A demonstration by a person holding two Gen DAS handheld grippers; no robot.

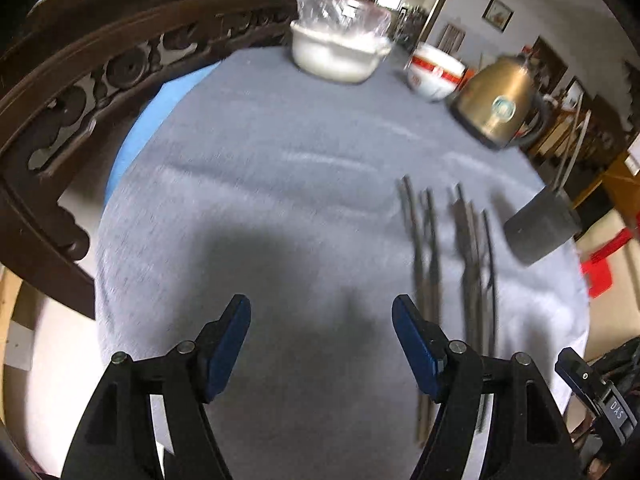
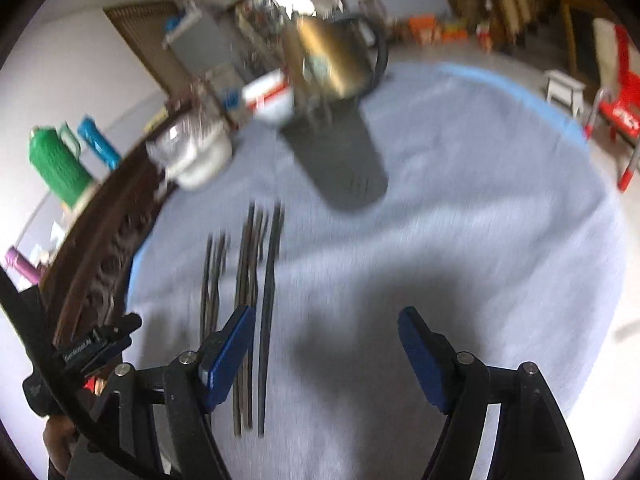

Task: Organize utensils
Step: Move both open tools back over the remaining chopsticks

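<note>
A lived-in home, likely a dining or living room. A round table (image 1: 280,184) under a grey cloth carries a brass-coloured electric kettle (image 1: 500,100), a white lidded pot (image 1: 336,56) and a red-and-white bowl (image 1: 436,72) along its far edge. A carved dark wooden chair back (image 1: 100,80) stands beside it. A framed picture (image 1: 497,13) hangs on the wall, and green and blue thermos flasks (image 2: 60,164) and a red plastic chair (image 2: 616,108) sit nearby.

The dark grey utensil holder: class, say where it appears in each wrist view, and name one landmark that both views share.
Left wrist view: dark grey utensil holder at the right edge of the table, right of the chopsticks.
Right wrist view: holder upper centre, beyond the chopsticks.
Shared landmark: the gold kettle.
</note>
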